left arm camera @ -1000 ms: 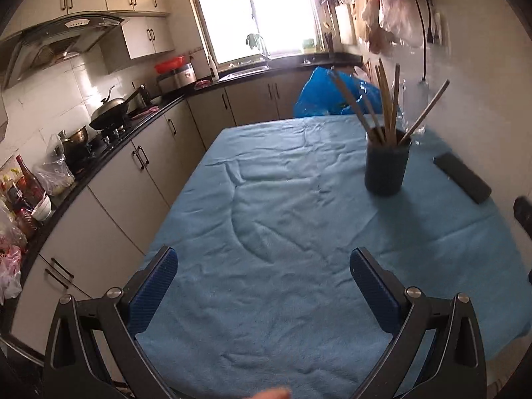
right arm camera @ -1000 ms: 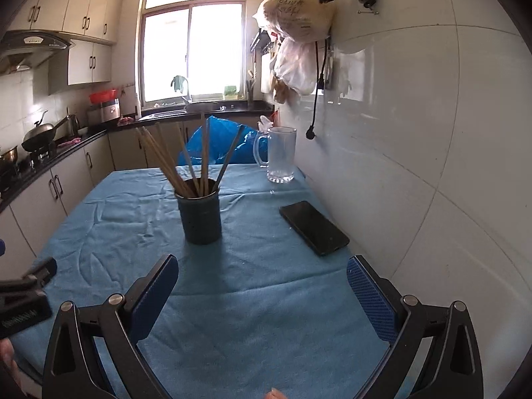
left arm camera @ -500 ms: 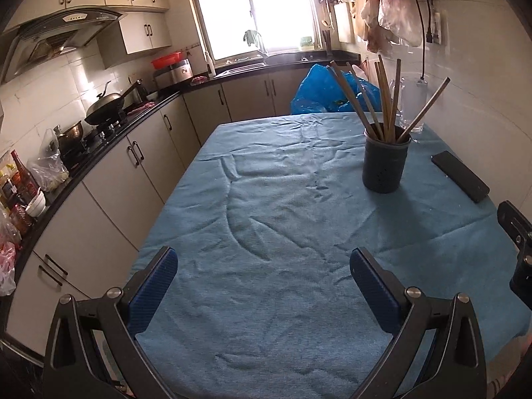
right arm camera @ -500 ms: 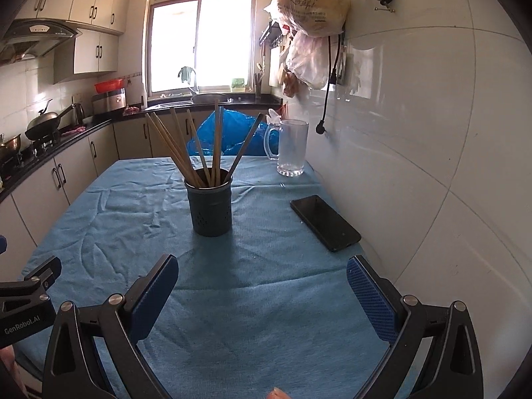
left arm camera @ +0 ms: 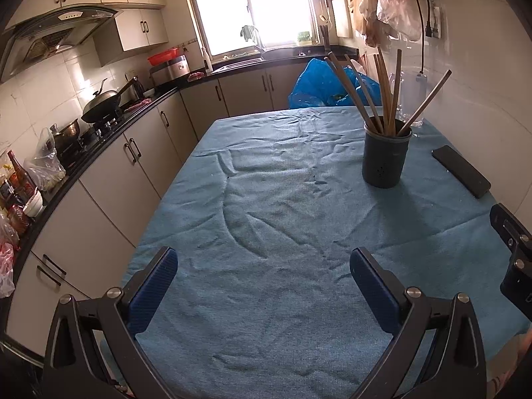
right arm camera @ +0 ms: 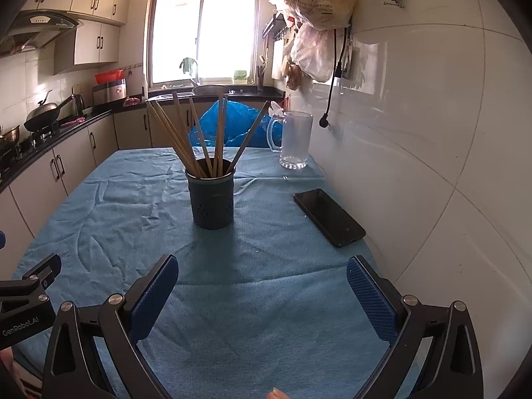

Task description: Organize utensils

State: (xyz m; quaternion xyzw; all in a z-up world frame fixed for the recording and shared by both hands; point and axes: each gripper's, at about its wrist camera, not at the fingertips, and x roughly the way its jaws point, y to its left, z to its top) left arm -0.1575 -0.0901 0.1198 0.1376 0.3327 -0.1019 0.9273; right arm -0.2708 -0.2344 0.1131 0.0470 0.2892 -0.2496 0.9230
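Note:
A dark round utensil holder (left arm camera: pixel 385 156) stands upright on the blue-clothed table (left arm camera: pixel 266 226), at the far right in the left wrist view and at the centre of the right wrist view (right arm camera: pixel 211 199). Several wooden chopsticks (right arm camera: pixel 199 139) stand fanned out in it, also seen in the left wrist view (left arm camera: pixel 382 93). My left gripper (left arm camera: pixel 264 286) is open and empty over the near part of the table. My right gripper (right arm camera: pixel 262 292) is open and empty, in front of the holder and well short of it.
A black phone (right arm camera: pixel 329 216) lies on the cloth right of the holder, near the tiled wall. A glass mug (right arm camera: pixel 294 139) stands behind it. A blue plastic bag (right arm camera: pixel 232 123) sits past the table's far edge. Kitchen counters with a wok (left arm camera: pixel 101 103) run along the left.
Both grippers have tilted and drawn back slightly, so the holder sits more centred in the right wrist view. The right gripper's body has come into the left wrist view at the right edge. Both stay open.

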